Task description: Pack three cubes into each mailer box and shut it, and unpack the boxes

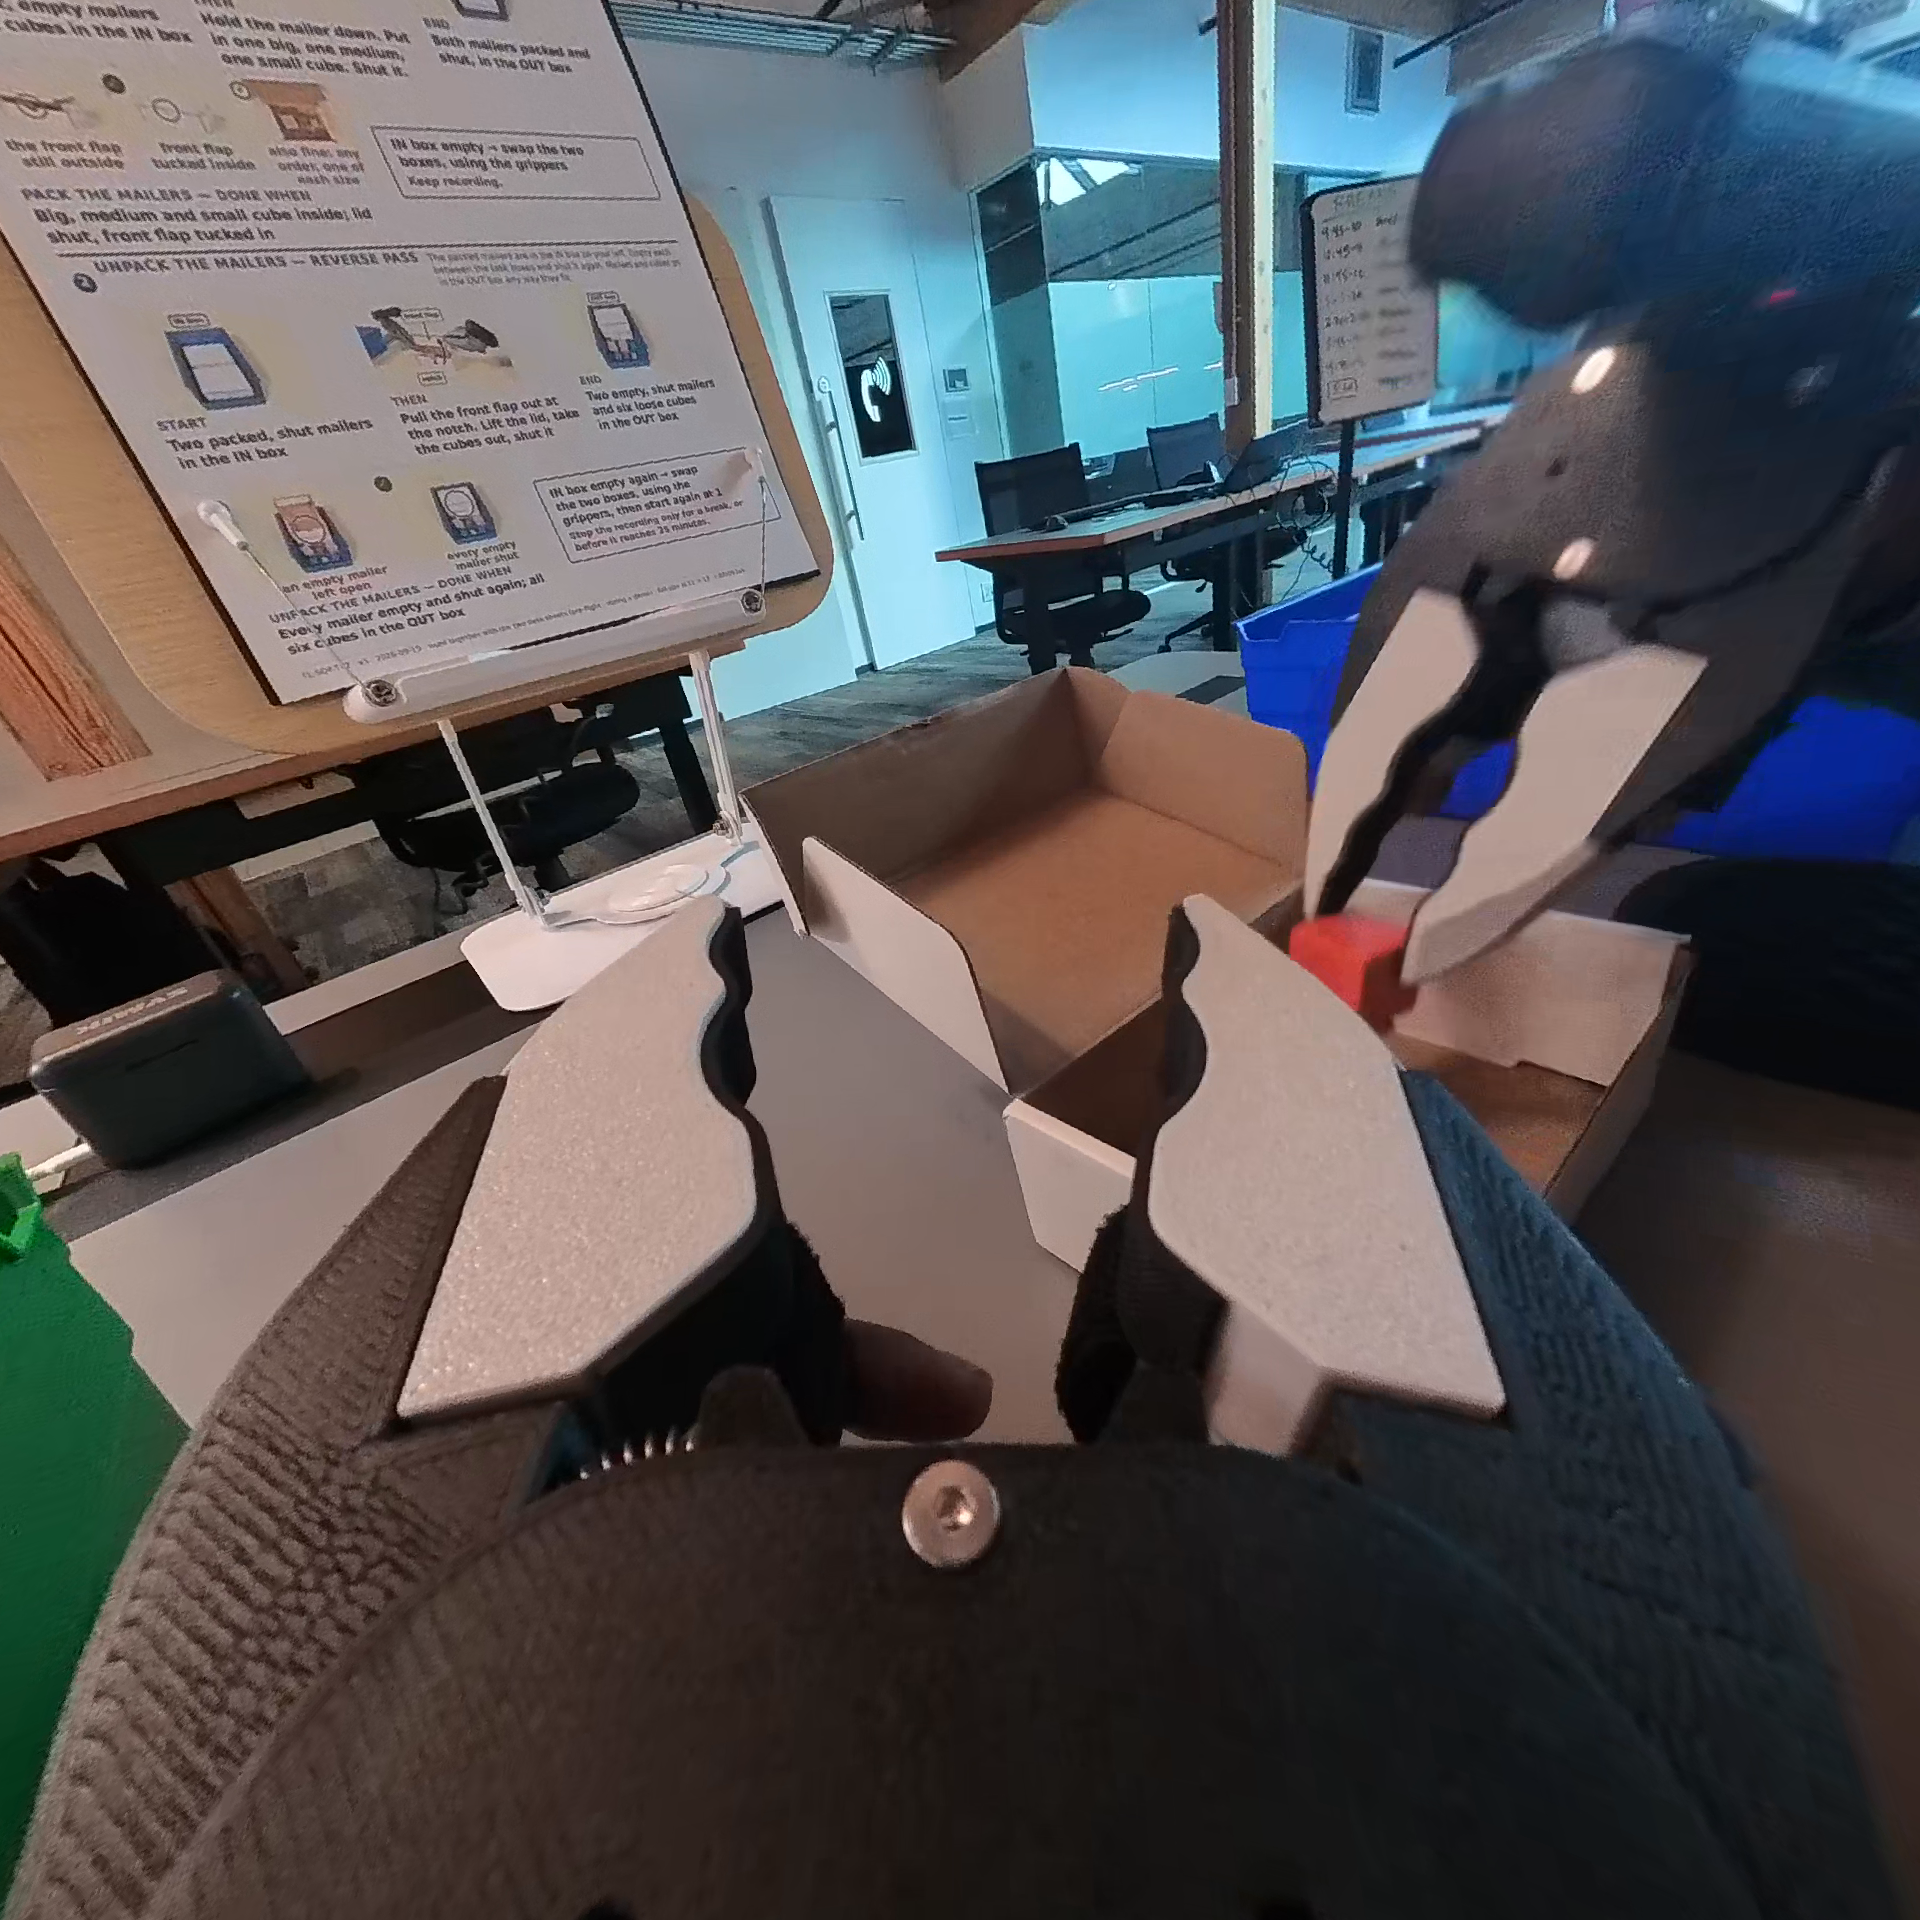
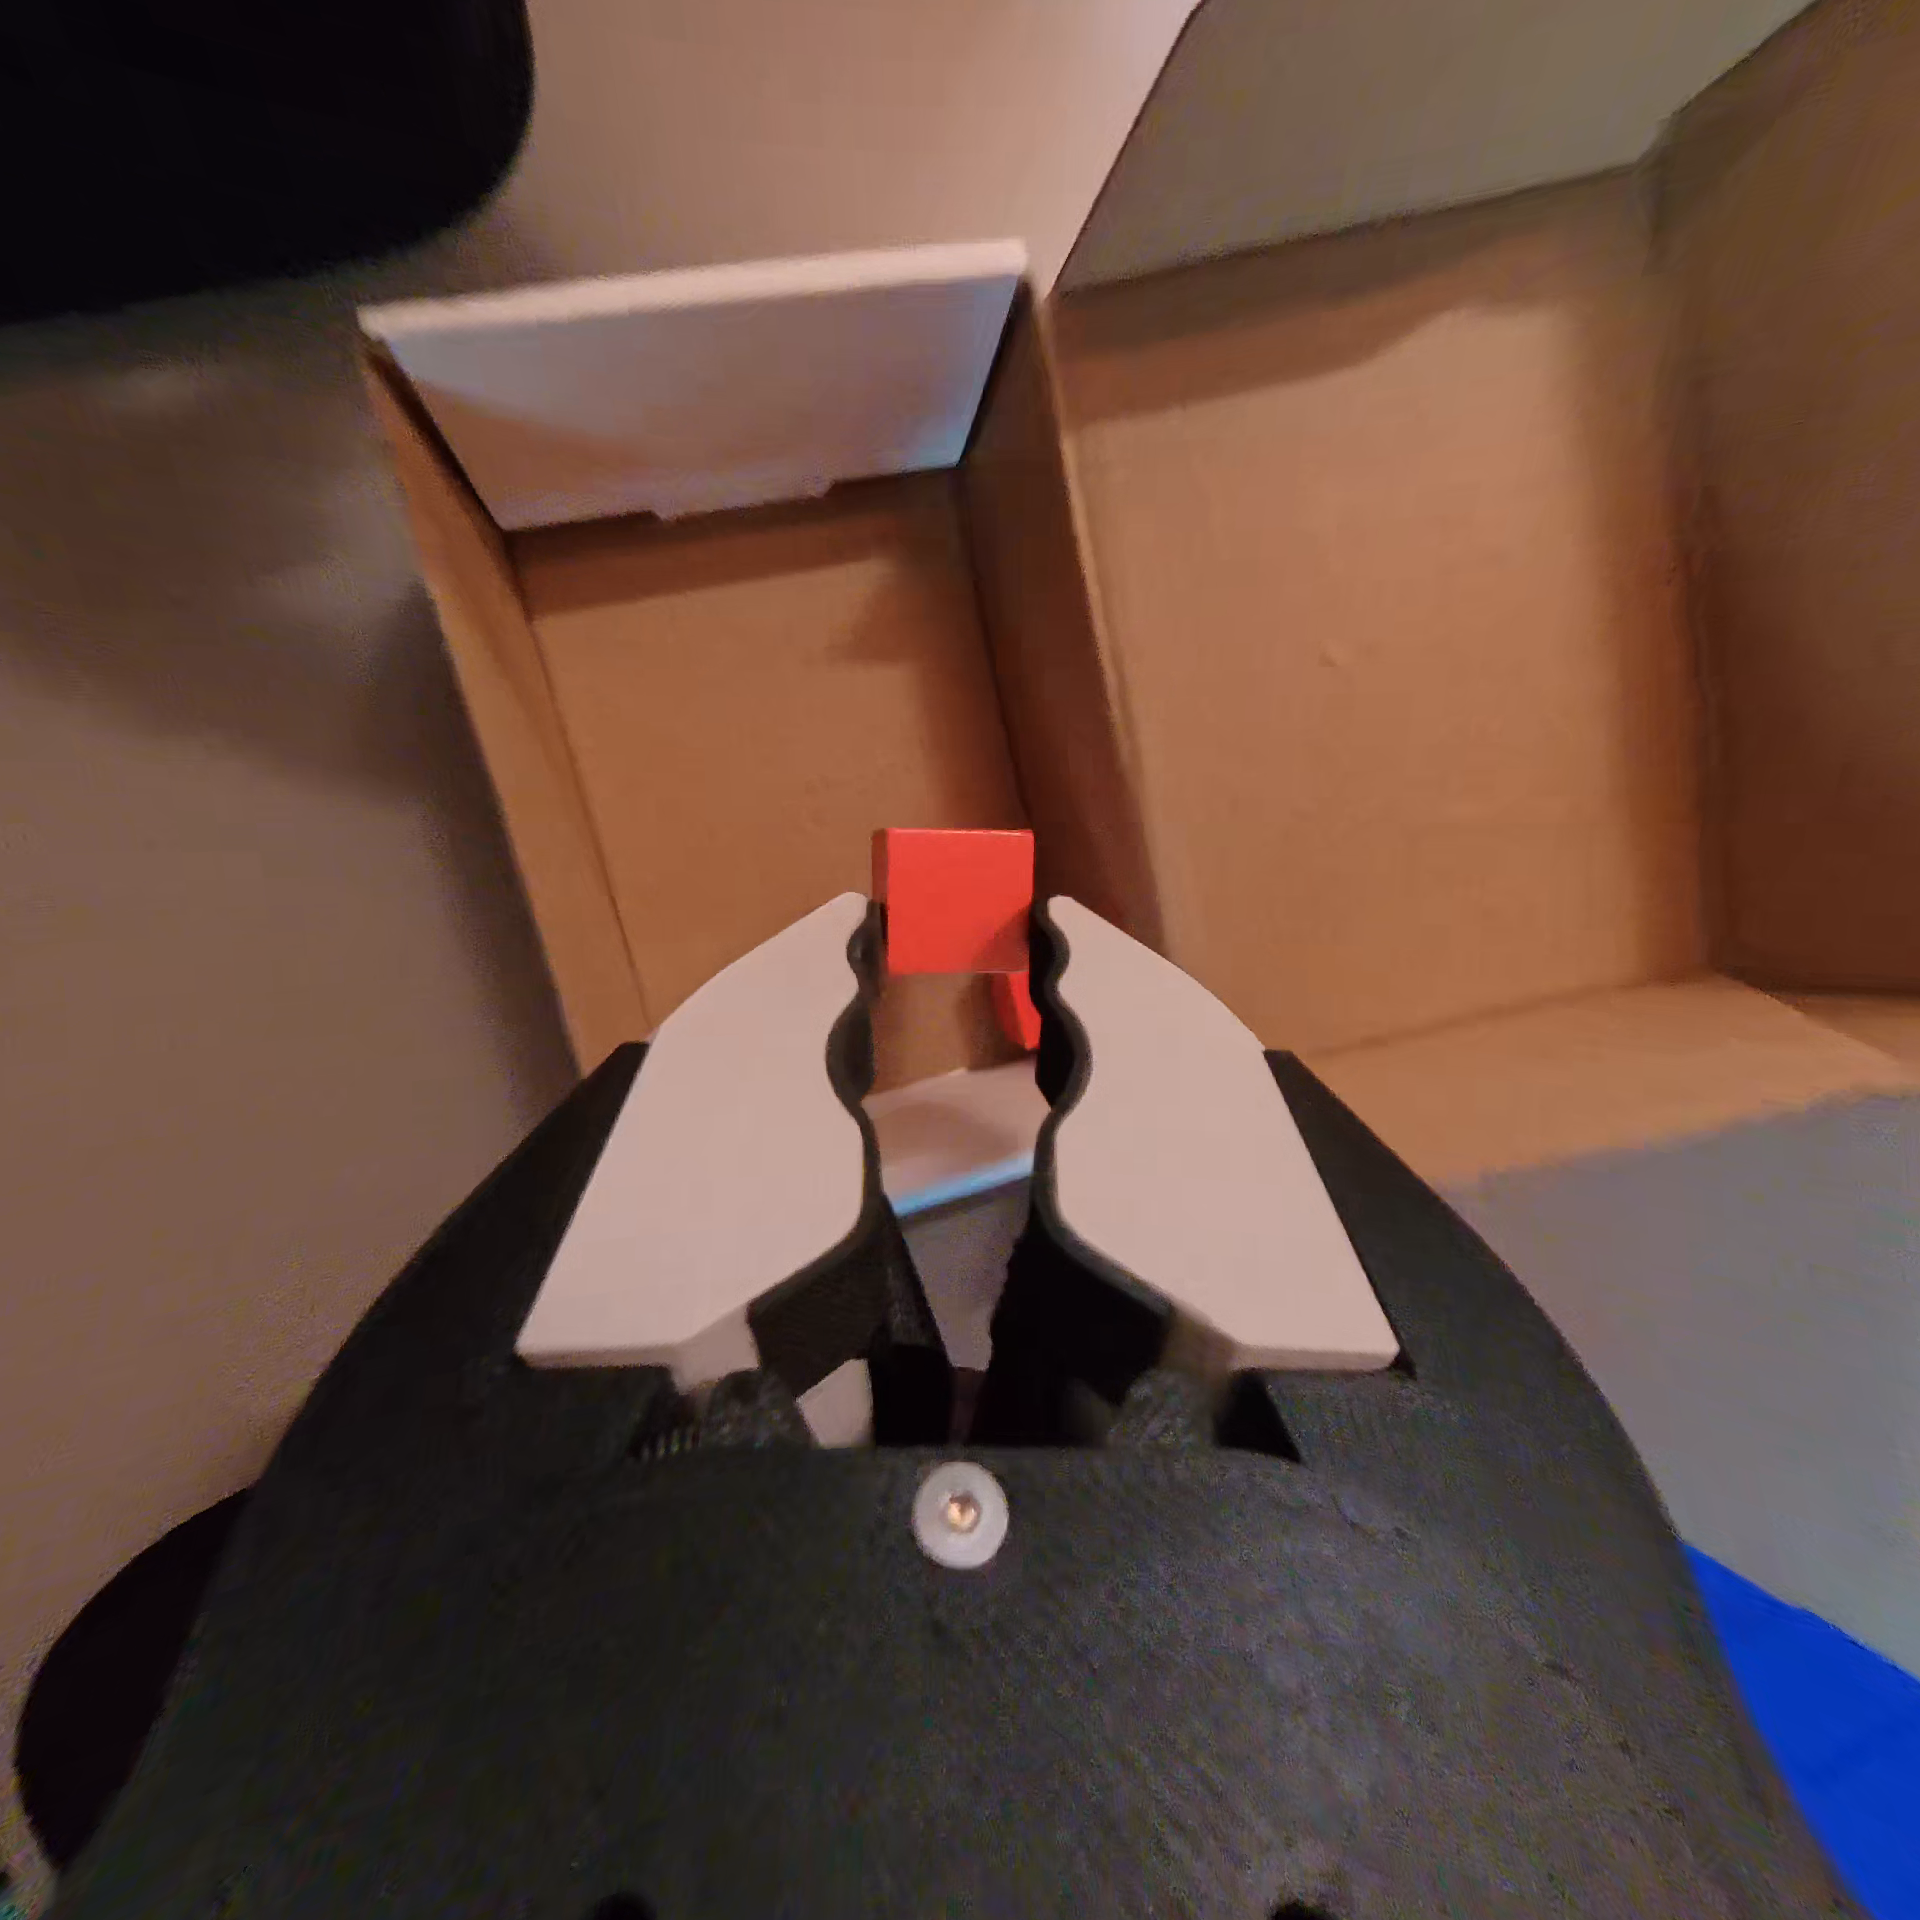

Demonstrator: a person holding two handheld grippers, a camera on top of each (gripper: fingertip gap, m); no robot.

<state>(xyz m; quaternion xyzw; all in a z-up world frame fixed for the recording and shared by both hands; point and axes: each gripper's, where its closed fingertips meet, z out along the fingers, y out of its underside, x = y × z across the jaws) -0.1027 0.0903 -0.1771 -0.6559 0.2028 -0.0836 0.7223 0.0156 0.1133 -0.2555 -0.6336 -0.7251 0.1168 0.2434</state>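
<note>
An open mailer box point(image 1: 1049, 862), white outside and brown inside, lies on the grey table. My right gripper point(image 1: 332, 940) comes down from the upper right, shut on a small red cube point(image 1: 1345, 951) at the box's right part. In the right wrist view the red cube point(image 2: 951, 894) is pinched between the tips of my right gripper point(image 2: 956, 920), above a narrow brown compartment point(image 2: 748, 707) with a white flap point(image 2: 707, 395) at its far end. My left gripper point(image 1: 961, 935) is open and empty, its right finger over the box's near white corner point(image 1: 1070, 1174).
An instruction board point(image 1: 416, 312) on a white stand point(image 1: 582, 935) is at the back left. A blue bin point(image 1: 1299, 665) stands behind the box and shows in the right wrist view point(image 2: 1829, 1683). A dark small device point(image 1: 166, 1060) and a green object point(image 1: 62, 1403) are at left. To reach the green object point(image 1: 62, 1403) in a straight line is about 20 cm for my left fingers, about 30 cm for my right.
</note>
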